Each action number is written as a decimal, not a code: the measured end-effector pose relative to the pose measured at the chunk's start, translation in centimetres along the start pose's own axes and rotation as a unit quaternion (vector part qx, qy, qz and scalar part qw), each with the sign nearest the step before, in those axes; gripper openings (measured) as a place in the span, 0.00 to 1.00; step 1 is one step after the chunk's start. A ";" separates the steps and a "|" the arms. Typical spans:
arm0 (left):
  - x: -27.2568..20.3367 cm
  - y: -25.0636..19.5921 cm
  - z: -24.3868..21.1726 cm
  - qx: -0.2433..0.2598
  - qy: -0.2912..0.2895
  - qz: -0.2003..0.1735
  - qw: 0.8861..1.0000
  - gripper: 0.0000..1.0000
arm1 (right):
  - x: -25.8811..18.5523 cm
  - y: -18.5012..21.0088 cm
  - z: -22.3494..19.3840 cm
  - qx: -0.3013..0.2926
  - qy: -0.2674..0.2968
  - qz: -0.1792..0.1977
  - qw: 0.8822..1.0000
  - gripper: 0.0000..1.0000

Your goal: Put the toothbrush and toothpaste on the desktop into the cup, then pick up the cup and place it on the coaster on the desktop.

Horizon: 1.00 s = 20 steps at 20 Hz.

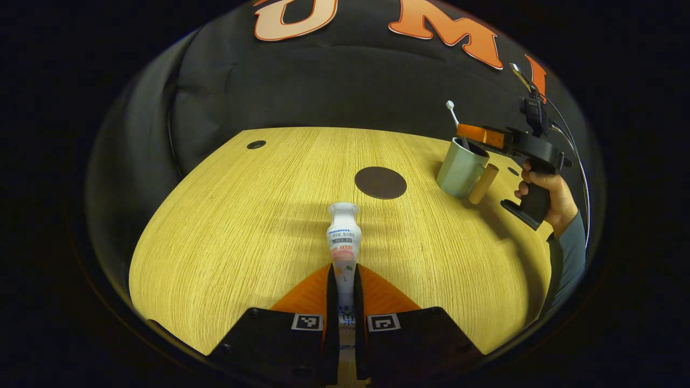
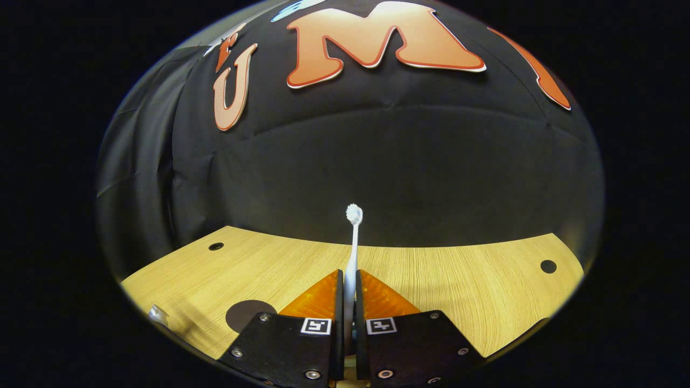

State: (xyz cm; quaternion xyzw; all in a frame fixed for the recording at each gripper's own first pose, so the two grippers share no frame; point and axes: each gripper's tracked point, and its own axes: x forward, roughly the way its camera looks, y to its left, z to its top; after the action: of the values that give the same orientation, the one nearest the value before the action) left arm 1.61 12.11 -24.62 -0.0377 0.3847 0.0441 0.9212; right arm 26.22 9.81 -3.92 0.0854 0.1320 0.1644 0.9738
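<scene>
My left gripper (image 1: 345,272) is shut on a white toothpaste tube (image 1: 344,242), whose cap end points forward over the wooden desktop (image 1: 232,215). Beyond it lies a dark round coaster (image 1: 380,182). Further right stands a green cup (image 1: 461,168) with a wooden handle (image 1: 483,184). My right gripper (image 1: 470,132), held by a hand (image 1: 547,188), hovers at the cup's mouth, shut on a white toothbrush (image 1: 452,112) with the head up. In the right gripper view, that gripper (image 2: 348,277) clamps the toothbrush (image 2: 353,242) upright, with the coaster (image 2: 248,312) at lower left.
Small dark holes mark the desktop at the back left (image 1: 256,144) and at both far corners (image 2: 216,246) (image 2: 548,266). The black cloth wall rises right behind the desktop's far edge. The toothpaste cap (image 2: 157,314) peeks in at the lower left of the right gripper view.
</scene>
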 end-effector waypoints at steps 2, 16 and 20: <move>0.1 0.1 0.5 0.000 -0.007 0.003 1.000 0.16 | -0.4 0.1 -0.3 0.000 0.007 0.002 1.000 0.10; 4.0 -2.4 9.0 0.039 -0.109 -0.036 0.993 0.16 | -7.9 -0.6 1.8 -0.027 0.011 0.008 1.000 0.67; 8.1 -5.0 15.2 0.050 -0.164 -0.068 0.983 0.16 | -11.9 -2.2 2.1 -0.012 -0.003 0.001 1.000 0.86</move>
State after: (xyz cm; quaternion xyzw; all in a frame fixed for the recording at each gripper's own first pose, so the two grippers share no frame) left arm 18.60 9.18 -19.54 -0.0099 0.2264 -0.0327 0.9734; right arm 16.59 3.42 0.35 0.0746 0.1274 0.1663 0.9750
